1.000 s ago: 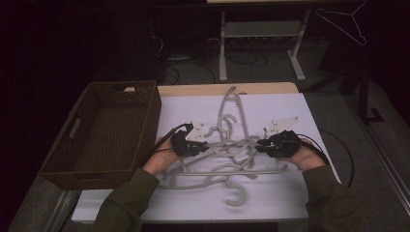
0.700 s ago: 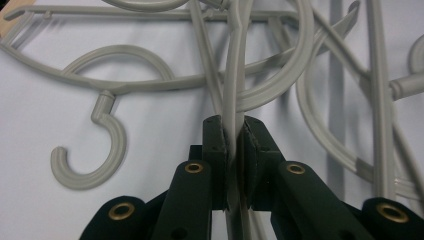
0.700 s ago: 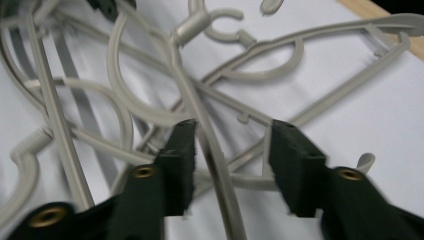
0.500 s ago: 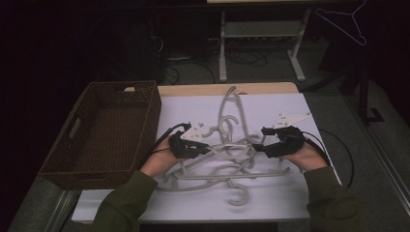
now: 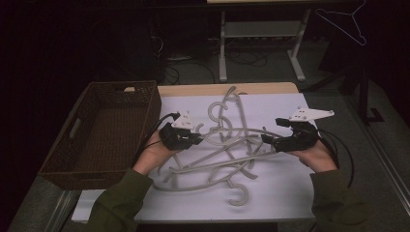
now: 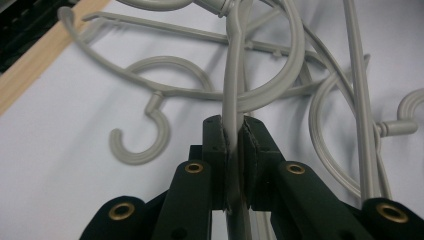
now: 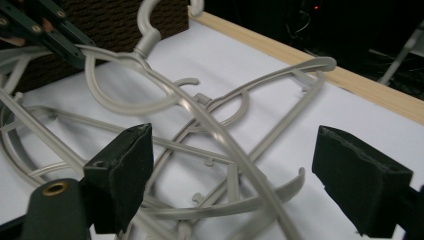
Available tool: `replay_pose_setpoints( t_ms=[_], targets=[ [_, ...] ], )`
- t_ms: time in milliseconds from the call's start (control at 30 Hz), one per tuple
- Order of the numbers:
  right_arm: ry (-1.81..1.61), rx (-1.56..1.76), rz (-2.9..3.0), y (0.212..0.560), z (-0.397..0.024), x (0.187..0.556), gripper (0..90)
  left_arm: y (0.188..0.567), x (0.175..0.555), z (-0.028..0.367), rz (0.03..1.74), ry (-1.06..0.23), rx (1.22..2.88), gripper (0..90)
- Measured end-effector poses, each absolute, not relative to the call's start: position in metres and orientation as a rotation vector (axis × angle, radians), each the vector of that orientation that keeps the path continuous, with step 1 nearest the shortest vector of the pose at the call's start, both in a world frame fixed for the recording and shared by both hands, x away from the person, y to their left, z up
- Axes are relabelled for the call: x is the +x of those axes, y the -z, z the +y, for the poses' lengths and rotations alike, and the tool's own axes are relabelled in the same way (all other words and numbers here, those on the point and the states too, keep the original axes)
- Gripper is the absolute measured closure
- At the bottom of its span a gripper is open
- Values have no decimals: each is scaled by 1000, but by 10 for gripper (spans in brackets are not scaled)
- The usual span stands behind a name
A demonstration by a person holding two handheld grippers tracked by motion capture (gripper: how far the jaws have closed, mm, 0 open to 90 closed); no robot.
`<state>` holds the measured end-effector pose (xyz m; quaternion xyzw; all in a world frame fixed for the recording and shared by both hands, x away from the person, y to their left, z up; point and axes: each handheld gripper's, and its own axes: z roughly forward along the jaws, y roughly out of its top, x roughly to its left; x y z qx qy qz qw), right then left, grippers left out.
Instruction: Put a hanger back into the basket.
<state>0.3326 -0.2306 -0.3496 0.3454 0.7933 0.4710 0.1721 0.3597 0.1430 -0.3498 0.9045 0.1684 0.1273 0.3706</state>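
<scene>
I have the left gripper [image 5: 196,139] clamped on a thin arm of one grey plastic hanger [image 6: 233,95]; in the left gripper view its jaws stand nearly together with that arm pressed between the pads [image 6: 248,150]. The held hanger rises out of a tangled pile of hangers [image 5: 227,154] that lies across the middle of the table, on the white sheet [image 5: 285,193] covering it.

My right gripper [image 5: 270,140] sits at the right side of the pile. Its jaws have just been opening and now stand wide apart; in the right gripper view, hanger arms [image 7: 220,145] pass below and between the pads [image 7: 125,170], and neither pad presses on them.

The pile reaches from near the far edge of the table, where one hook [image 5: 227,94] points away from me, to near the front edge, where another hook [image 5: 239,193] curls on the sheet.

A dark woven basket [image 5: 77,145] stands at the left edge of the table, just beside the left gripper. The wooden table edge [image 5: 217,89] shows along the far side.
</scene>
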Motion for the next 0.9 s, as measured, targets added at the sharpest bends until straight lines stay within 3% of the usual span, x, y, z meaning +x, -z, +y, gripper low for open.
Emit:
replay_pose_setpoints(
  t_ms=[467,900],
  targets=[
    [-1365,1028,2183,347,-240,322,127,318,365,175,577,-346,2267,822],
    [-1369,1103,2144,371,-248,302,106,289,369,214,656,-386,2207,822]
  ],
)
